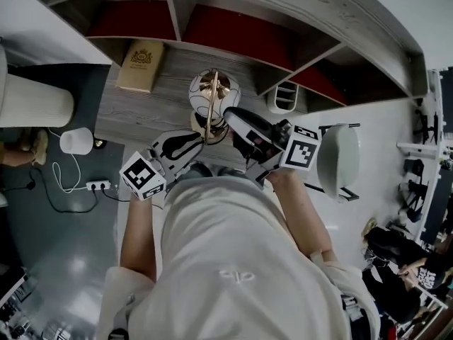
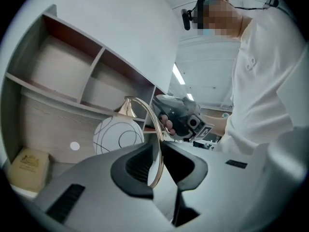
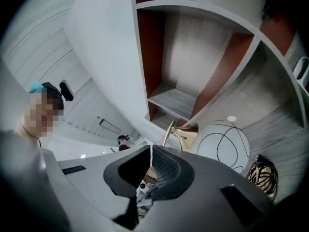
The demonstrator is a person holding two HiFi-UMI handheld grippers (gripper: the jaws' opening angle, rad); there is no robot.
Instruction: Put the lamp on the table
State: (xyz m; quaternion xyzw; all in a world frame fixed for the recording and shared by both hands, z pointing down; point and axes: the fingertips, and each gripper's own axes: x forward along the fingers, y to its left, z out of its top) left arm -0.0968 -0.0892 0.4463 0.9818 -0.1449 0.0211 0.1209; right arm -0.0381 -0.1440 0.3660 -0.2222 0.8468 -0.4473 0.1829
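One big curved shelf unit [image 1: 333, 20] of grey wood with red back panels fills the top of the head view. Below it runs the grey wood table [image 1: 127, 112]. The person [image 1: 233, 261], in a white shirt, stands at the table's near edge with both arms reaching forward. A fat white cylinder [image 1: 32, 101] shows at the left edge over the dark floor, and a round white stool [image 1: 338, 158] stands on the right.

The lamp [image 1: 214, 94] is over the table top in front of the shelves, between the two grippers. It has a white globe [image 2: 118, 137] drawn with thin black loops, hung from a curved brass arm [image 2: 155, 124]. Whether its foot rests on the wood I cannot tell.

The left gripper [image 2: 157, 158] comes at the lamp from the left with its jaws partly apart. The brass arm runs down through the gap, close to one pad with a strip of light on the other side, so it is not clamped. The right gripper [image 3: 151, 151] meets the lamp from the other side with its jaws drawn together, the tips all but touching. The brass arm rises just behind them, and whether they nip it I cannot tell.

A tan book [image 1: 140, 66] lies flat on the table, left of the lamp and apart from it. A white power strip [image 1: 95, 185] with its cable sits on the floor.
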